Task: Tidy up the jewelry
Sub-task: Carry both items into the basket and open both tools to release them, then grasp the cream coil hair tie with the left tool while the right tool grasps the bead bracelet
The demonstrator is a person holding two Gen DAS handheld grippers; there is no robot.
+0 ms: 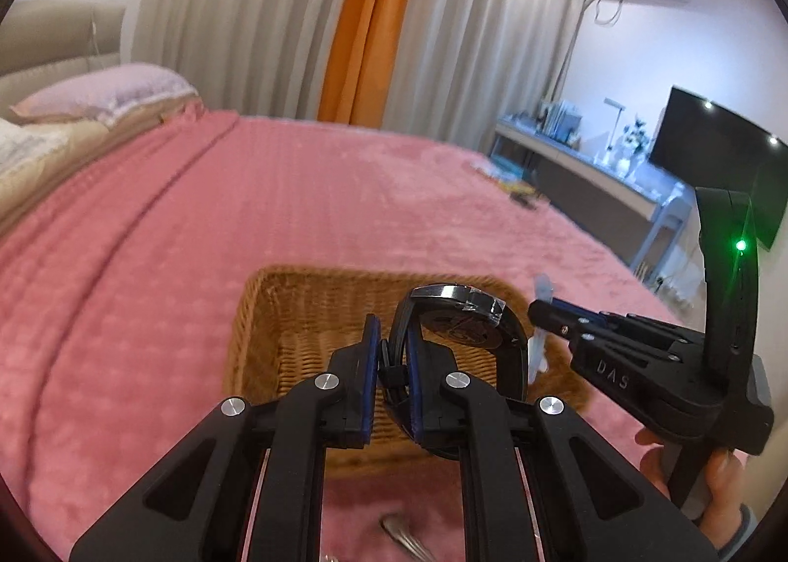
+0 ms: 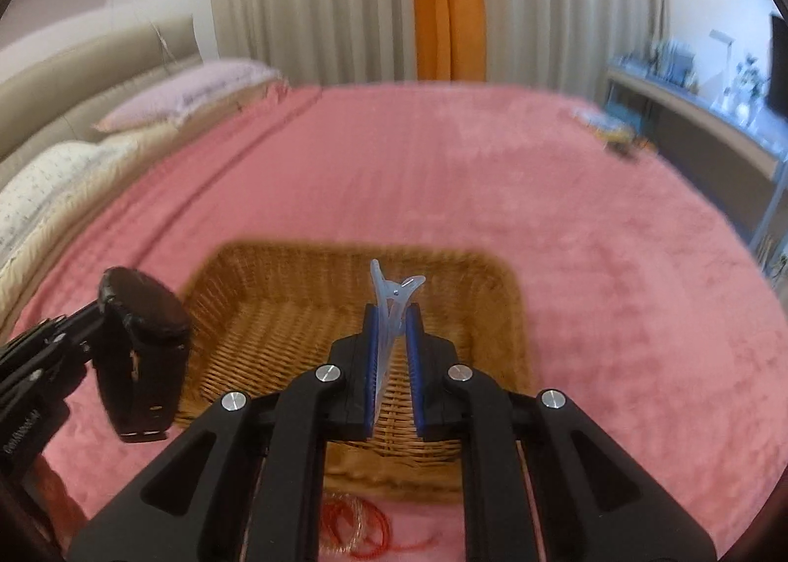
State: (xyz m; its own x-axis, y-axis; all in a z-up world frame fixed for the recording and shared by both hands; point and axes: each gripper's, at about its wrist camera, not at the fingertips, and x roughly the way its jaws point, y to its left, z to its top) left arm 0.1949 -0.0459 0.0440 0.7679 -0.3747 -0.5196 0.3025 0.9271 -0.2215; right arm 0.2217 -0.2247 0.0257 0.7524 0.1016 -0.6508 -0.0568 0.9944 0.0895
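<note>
At frame centre, above the wicker basket on the bed, a black watch is gripped by the left tool and a pale-blue hair clip by the right tool. Step judged: drop-off; next, both to be lowered and released w/in the basket.

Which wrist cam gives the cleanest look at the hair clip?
Right wrist. The pale blue hair clip stands upright between the right gripper pads, centred over the wicker basket. Left wrist shows only blurred slivers of the clip past the watch held by the left gripper.
</note>
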